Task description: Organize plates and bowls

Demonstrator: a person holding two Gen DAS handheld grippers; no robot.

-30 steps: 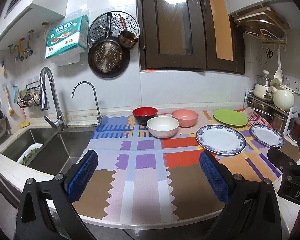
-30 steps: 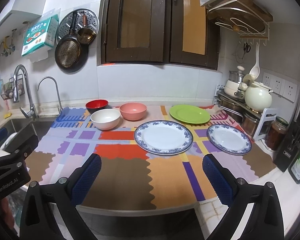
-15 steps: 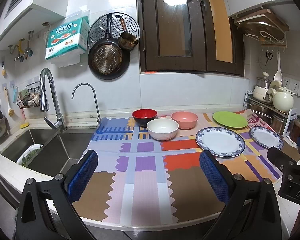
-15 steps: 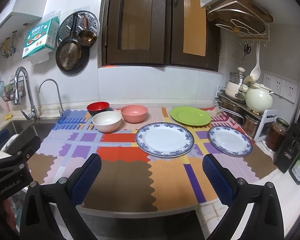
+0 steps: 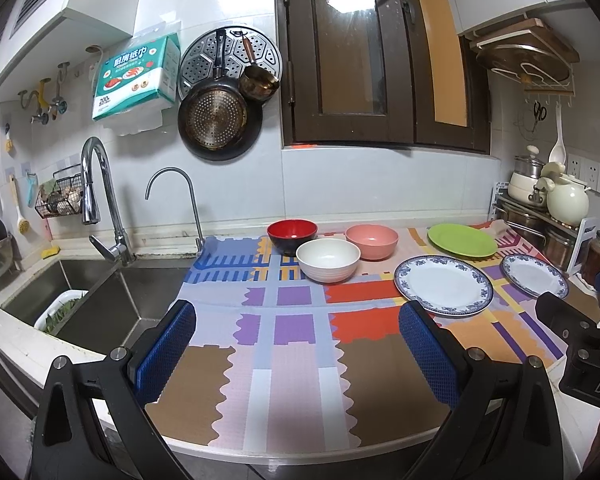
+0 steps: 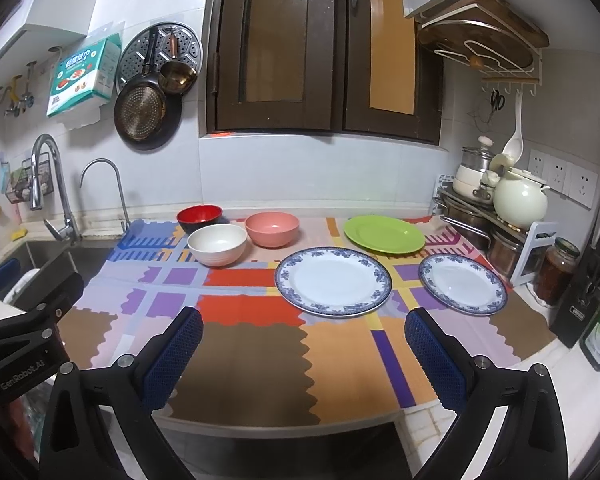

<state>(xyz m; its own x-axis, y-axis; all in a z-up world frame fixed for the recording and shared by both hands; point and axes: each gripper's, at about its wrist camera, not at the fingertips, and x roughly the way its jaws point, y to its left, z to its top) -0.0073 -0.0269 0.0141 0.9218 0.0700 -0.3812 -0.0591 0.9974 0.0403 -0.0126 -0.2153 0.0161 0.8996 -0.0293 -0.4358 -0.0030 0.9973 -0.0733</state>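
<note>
We count three bowls and three plates, all resting on the patchwork mat (image 6: 236, 364) that covers the counter. The bowls cluster at 11 o'clock in the right wrist view: one red bowl (image 6: 199, 216) at the back, one white bowl (image 6: 217, 245) in front of it, one pink bowl (image 6: 272, 229) just beside the white one at its 2 o'clock. None are stacked. The plates: one green plate (image 6: 384, 234) at 1 o'clock, one large blue-rimmed plate (image 6: 333, 281) at 12 o'clock, one smaller blue-rimmed plate (image 6: 462, 284) at 2 o'clock. The two blue-rimmed plates lie apart.

The left gripper (image 5: 296, 344) hovers over the mat's near edge, jaws spread wide and holding nothing. The right gripper (image 6: 304, 346) likewise stands wide apart and empty, near the large plate's front rim. We note one sink (image 5: 100, 300) at 9 o'clock.
</note>
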